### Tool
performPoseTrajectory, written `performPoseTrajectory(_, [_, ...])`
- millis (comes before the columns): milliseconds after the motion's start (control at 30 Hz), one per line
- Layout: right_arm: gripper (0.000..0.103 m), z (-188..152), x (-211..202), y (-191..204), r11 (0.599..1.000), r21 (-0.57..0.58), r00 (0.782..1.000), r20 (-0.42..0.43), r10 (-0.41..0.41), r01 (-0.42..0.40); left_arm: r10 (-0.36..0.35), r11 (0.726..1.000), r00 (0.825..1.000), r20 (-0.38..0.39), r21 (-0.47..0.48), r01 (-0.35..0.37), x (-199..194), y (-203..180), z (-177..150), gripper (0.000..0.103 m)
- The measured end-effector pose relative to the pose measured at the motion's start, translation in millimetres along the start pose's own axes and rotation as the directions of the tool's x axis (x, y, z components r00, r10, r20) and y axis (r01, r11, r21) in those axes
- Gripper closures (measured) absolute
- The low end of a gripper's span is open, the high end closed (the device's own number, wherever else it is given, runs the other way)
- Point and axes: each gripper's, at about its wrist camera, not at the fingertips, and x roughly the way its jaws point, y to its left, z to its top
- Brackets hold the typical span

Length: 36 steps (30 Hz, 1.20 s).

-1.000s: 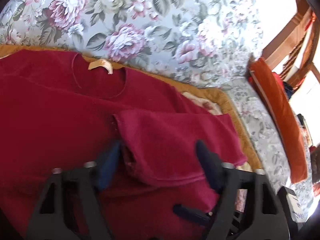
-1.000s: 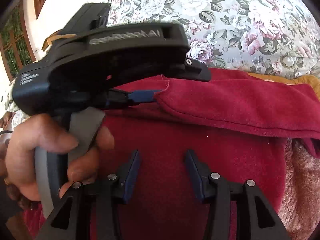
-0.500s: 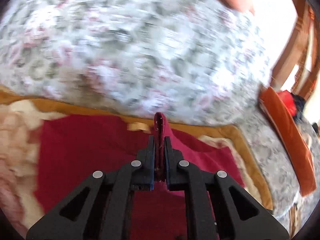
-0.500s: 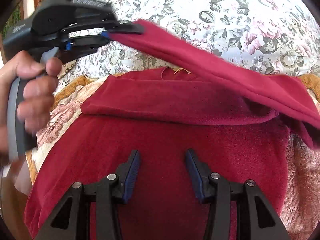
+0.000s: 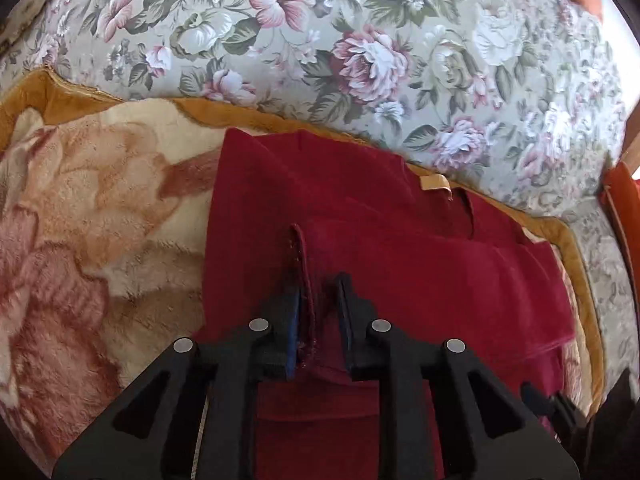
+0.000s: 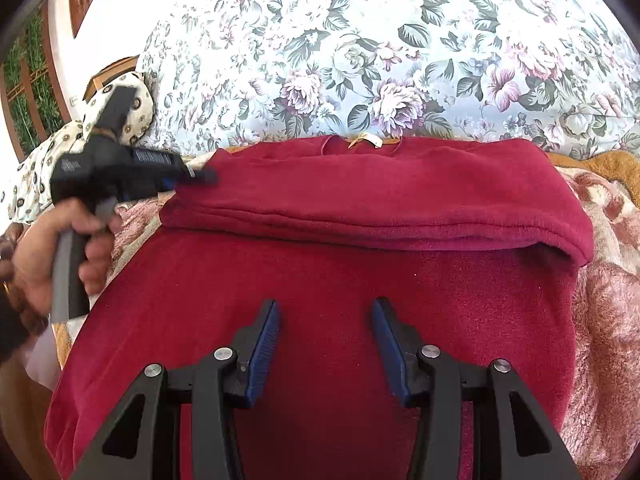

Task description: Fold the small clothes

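Note:
A dark red sweater (image 6: pixel 320 280) lies flat on a plush blanket, its neck label (image 6: pixel 366 140) at the far edge. One sleeve (image 6: pixel 380 208) is folded across the chest, left to right. My left gripper (image 5: pixel 316 292) has its jaws slightly parted, with the sleeve cuff (image 5: pixel 298 256) standing between them against the left finger. In the right wrist view the left gripper (image 6: pixel 192 176) sits at the sleeve's left end. My right gripper (image 6: pixel 324 320) is open and empty over the sweater's lower body.
A floral cushion back (image 6: pixel 400 40) rises behind the sweater. The pink and cream plush blanket (image 5: pixel 88 240) with an orange border lies under it. An orange cushion (image 5: pixel 624 208) is at the far right, a patterned pillow (image 6: pixel 132 96) at the far left.
The left gripper carried the sleeve up and across the chest, laid it down, and its jaws have parted from fully shut. The right gripper has stayed still and open.

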Motion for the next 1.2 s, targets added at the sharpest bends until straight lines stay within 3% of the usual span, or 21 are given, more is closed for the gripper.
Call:
performPoseTrajectory(67, [0.056,-0.2,0.1,1.1,1.0,0.001,1.0,-0.004,-0.002,0.002,0.028,1.0,0.999,0.033,-0.004,-0.028,-9.0,-0.5,-4.6,0.087])
performPoseTrajectory(100, [0.056,0.1,-0.2,2.5,1.0,0.0,1.0,-0.007,-0.006,0.006,0.071,0.997,0.993,0.09,-0.01,-0.07,-20.6,-1.3,-8.2,0.087])
performPoseTrajectory(167, [0.056,0.2,-2.1,4.6,1.0,0.001,1.0,-0.015,-0.011,0.011,0.09,0.996,0.978,0.187,-0.032,-0.085,-39.8,-3.9,-15.5,0.071])
performPoseTrajectory(200, [0.055,0.7,-3.7,4.1,1.0,0.011,1.0,-0.025,-0.004,0.005,0.084,0.996,0.971,0.222,-0.033,-0.078,-45.9,-6.6,-18.6,0.057])
performPoseTrajectory(300, [0.056,9.6,-21.3,-8.6,0.995,0.074,0.996,-0.051,0.074,-0.071,0.074,0.996,0.953,0.294,0.029,-0.086,-52.8,-24.1,-28.2,0.055])
performPoseTrajectory(400, [0.056,25.1,-63.7,-38.8,0.995,0.079,0.991,0.118,-0.068,0.059,0.034,0.995,0.973,0.229,0.082,-0.054,-30.2,-31.9,-33.5,0.055])
performPoseTrajectory(467, [0.057,38.2,-73.3,-66.5,0.982,0.102,0.975,0.141,-0.17,0.157,0.041,0.997,0.988,0.15,0.054,-0.049,-10.1,-25.0,-32.2,0.055])
performPoseTrajectory(533, [0.072,52.6,-61.9,-81.4,0.988,0.056,0.986,0.075,-0.146,0.142,-0.005,1.0,0.988,0.152,0.025,0.001,-7.6,-16.9,-28.8,0.055])
performPoseTrajectory(633, [0.075,64.7,-35.3,-76.9,0.99,-0.089,0.994,0.003,-0.112,0.112,-0.02,1.0,0.988,0.153,0.024,0.016,-6.6,-17.1,-30.5,0.055])
performPoseTrajectory(733, [0.076,49.8,-0.9,-102.0,0.974,-0.136,0.973,-0.124,-0.196,0.179,-0.02,0.999,0.987,0.156,0.031,0.015,-7.0,-18.9,-32.2,0.054])
performPoseTrajectory(767, [0.076,47.0,-6.6,-111.8,0.987,-0.089,0.986,-0.086,-0.142,0.134,-0.019,0.999,0.987,0.159,0.038,0.014,-8.9,-19.5,-33.8,0.053])
performPoseTrajectory(833, [0.075,48.7,-11.1,-125.2,0.995,-0.015,0.99,-0.098,-0.101,0.1,-0.034,0.998,0.985,0.167,0.052,0.025,-10.0,-22.5,-34.9,0.045])
performPoseTrajectory(967, [0.075,58.3,-16.0,-123.0,0.996,-0.015,0.986,-0.143,-0.09,0.089,-0.061,0.997,0.985,0.162,0.046,0.054,-9.1,-19.7,-34.9,0.043])
performPoseTrajectory(1100, [0.075,100.2,-32.9,-123.1,0.996,0.019,0.996,-0.013,-0.084,0.084,-0.092,0.996,0.983,0.158,0.022,0.09,-5.3,-14.2,-33.5,0.043])
performPoseTrajectory(1200, [0.075,126.4,-2.3,-117.6,0.995,-0.005,0.994,-0.047,-0.102,0.102,-0.084,0.996,0.984,0.16,0.03,0.08,-4.9,-16.2,-33.9,0.043])
